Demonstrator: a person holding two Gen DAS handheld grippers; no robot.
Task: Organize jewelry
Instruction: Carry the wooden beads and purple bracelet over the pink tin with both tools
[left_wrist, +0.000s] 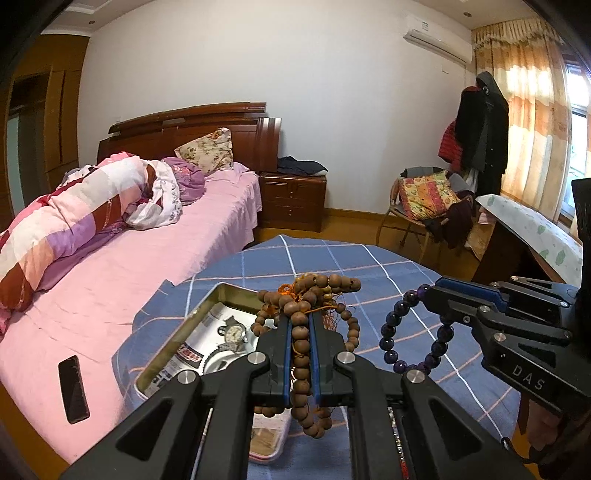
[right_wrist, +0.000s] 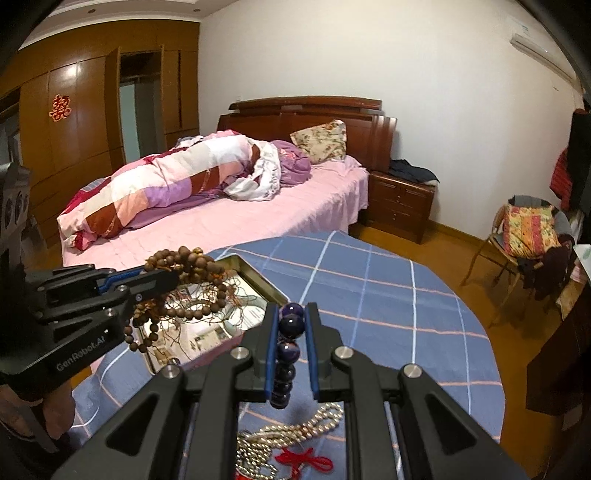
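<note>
Our left gripper (left_wrist: 300, 325) pinches the brown beads (left_wrist: 306, 295) above the tin (left_wrist: 207, 299); our right gripper (right_wrist: 291, 325) clamps the purple bracelet (left_wrist: 413, 332) beside it, lifted probably to untangle before boxing.

So my left claw (left_wrist: 300, 325) has the wooden bead strand (left_wrist: 301, 354) pinched between its fingers, bunched over the tips and dangling below, right above the metal tin (left_wrist: 207, 306) that sits near the table's (left_wrist: 369, 266) left edge, on the bed (left_wrist: 166, 240) side. There's a wristwatch (left_wrist: 233, 334) lying in the tin. My right claw (right_wrist: 291, 321) is off to the right of the left one, over the middle of the table, clamped on the round-bead bracelet (left_wrist: 413, 332), which hangs in a loop. Under it, at the near edge, a pearl necklace (right_wrist: 295, 430) lies on the cloth with a knotted cord (right_wrist: 303, 459) beside it. A phone (left_wrist: 74, 389) lies on the bed's near corner.
</note>
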